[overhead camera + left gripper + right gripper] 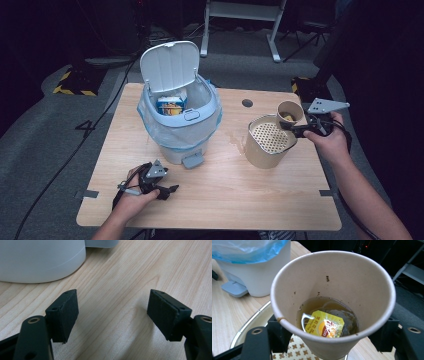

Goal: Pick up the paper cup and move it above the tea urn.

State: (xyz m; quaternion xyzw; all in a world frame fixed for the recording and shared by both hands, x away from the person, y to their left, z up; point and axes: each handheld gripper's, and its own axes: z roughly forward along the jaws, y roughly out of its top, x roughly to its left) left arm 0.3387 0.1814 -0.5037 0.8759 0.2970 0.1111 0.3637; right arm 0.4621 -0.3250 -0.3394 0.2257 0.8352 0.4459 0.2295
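Observation:
My right gripper (296, 125) is shut on a paper cup (289, 113), holding it above the far right rim of a beige strainer bucket (260, 150) with a perforated insert. In the right gripper view the cup (337, 277) holds a little brown tea and a yellow tea bag (324, 326), and both jaws press its sides. My left gripper (167, 191) rests on the table near the front left, jaws open with only bare wood between its pads (65, 315). A white pedal bin (180, 120) with its lid up stands at the middle back.
The bin has a blue liner and a yellow-blue carton (171, 106) inside; its pedal (192, 160) points toward me. A wet patch (234, 136) lies between bin and bucket. The table (225, 195) has a cable hole (247, 103) near the far edge. Dark floor surrounds it.

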